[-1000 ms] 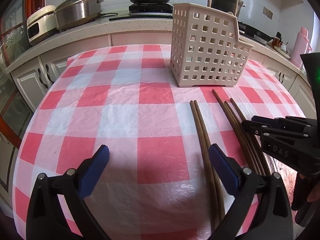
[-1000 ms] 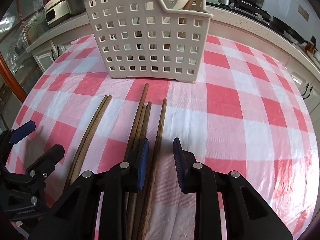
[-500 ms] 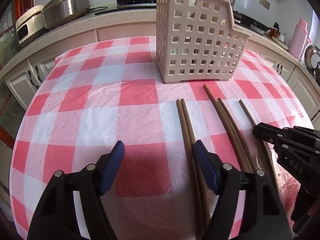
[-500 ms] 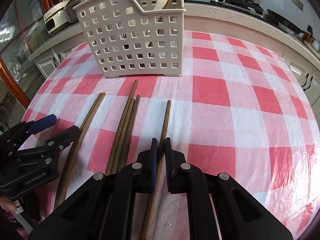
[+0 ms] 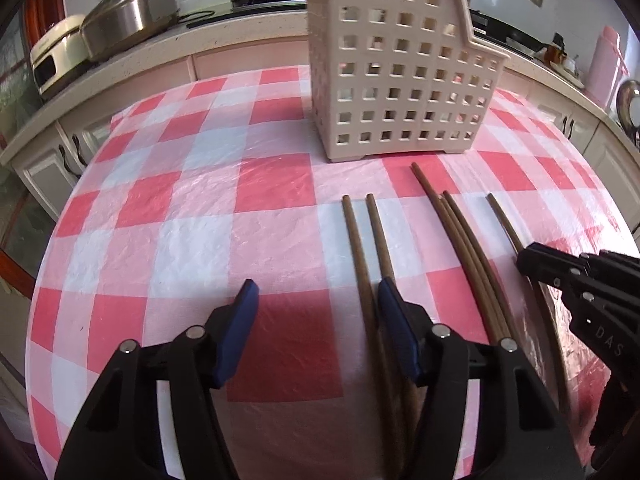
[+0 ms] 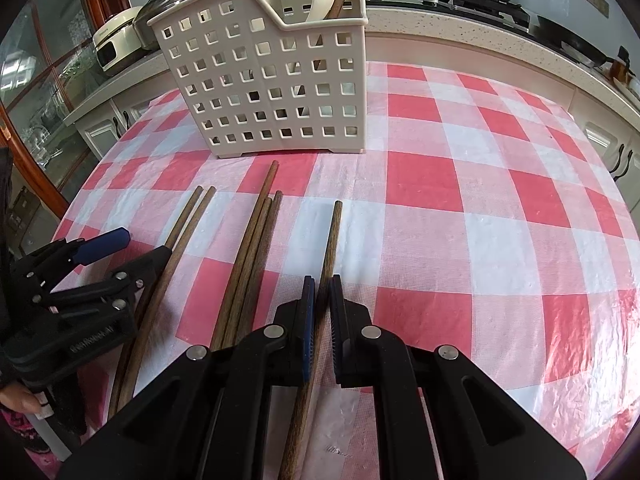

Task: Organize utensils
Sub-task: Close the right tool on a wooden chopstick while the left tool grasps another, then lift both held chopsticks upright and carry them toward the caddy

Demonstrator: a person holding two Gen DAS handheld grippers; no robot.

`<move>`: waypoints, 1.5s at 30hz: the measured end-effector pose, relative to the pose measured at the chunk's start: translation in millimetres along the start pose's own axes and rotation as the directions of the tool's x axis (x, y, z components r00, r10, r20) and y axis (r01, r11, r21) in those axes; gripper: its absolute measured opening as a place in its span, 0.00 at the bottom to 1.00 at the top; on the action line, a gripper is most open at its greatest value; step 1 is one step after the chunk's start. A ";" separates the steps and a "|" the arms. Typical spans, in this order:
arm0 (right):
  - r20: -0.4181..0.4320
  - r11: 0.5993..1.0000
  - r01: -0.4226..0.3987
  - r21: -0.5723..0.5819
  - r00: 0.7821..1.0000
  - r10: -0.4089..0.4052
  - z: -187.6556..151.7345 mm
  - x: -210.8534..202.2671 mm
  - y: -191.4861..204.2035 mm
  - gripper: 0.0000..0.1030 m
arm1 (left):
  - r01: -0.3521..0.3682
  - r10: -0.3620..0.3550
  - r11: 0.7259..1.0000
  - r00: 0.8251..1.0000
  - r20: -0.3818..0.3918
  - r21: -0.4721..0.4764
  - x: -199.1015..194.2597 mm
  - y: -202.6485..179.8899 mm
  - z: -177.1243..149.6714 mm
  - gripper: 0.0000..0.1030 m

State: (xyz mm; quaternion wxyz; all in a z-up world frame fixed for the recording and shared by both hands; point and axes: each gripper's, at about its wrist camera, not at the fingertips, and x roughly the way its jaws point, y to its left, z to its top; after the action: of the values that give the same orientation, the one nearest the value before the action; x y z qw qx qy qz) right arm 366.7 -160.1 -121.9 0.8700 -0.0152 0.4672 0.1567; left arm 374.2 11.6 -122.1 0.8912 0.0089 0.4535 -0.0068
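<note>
The right gripper (image 6: pixel 320 312) is clenched on a single chopstick (image 6: pixel 331 236) at mid-length, apart from the others; the left gripper (image 5: pixel 316 316) stands released, its right pad against a pair of chopsticks (image 5: pixel 366 248). All lie on the checked tablecloth (image 6: pixel 460 200) before the basket (image 6: pixel 272 88). The sticks look light, stiff and smooth, so a mid-length hold seems best against swivelling.

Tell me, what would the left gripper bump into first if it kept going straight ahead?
Probably nothing soon: ahead of the left gripper is bare checkered tablecloth. The basket stands right of that line, though depth is hard to judge.
</note>
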 end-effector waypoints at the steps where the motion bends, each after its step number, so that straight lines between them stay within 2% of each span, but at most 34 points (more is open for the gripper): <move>1: -0.001 1.000 0.005 -0.007 1.000 -0.005 0.3 0.1 1.0 0.08 | 0.003 -0.003 1.000 1.000 -0.001 0.004 -0.1 -1.5 0.6 0.54; 9: -0.013 0.999 0.028 -0.034 1.000 -0.029 2.7 2.0 6.4 0.08 | 0.031 -0.031 0.998 1.000 -0.001 0.051 -3.4 -13.9 0.0 0.30; 13: -0.013 1.000 0.016 -0.021 1.000 -0.016 3.2 2.3 3.9 0.07 | 0.048 -0.048 0.998 0.999 -0.006 0.038 -3.0 -10.0 1.8 0.12; 15: -0.009 1.000 0.010 -0.015 1.000 -0.010 3.2 2.3 2.4 0.07 | 0.063 -0.063 0.998 0.998 -0.010 0.021 -2.2 -4.6 3.0 0.08; 21: 0.027 1.000 -0.012 0.011 1.000 0.012 1.4 -5.4 1.5 0.07 | 0.118 -0.118 0.992 0.993 -0.005 -0.031 -5.8 8.1 3.2 0.07; 31: 0.144 1.000 -0.009 -0.001 0.989 0.009 3.1 -48.1 11.3 0.06 | 0.094 -0.093 0.996 0.985 0.146 -0.004 -59.4 6.5 -1.8 0.07; 38: 0.266 1.000 -0.001 -0.013 0.964 0.004 -3.0 -92.8 20.4 0.06 | 0.081 -0.076 0.997 0.965 0.252 -0.008 -101.6 8.0 -11.3 0.07; 45: 0.369 1.000 -0.007 -0.030 0.929 0.017 -8.4 -138.0 28.9 0.06 | 0.072 -0.065 0.997 0.929 0.365 -0.007 -150.8 9.1 -20.2 0.06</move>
State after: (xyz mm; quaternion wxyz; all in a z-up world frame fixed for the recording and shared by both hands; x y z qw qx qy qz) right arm 280.6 -169.7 -10.4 0.9411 0.0053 0.2930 0.1686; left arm 269.3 21.8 -12.0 0.9590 -0.0175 0.2806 -0.0349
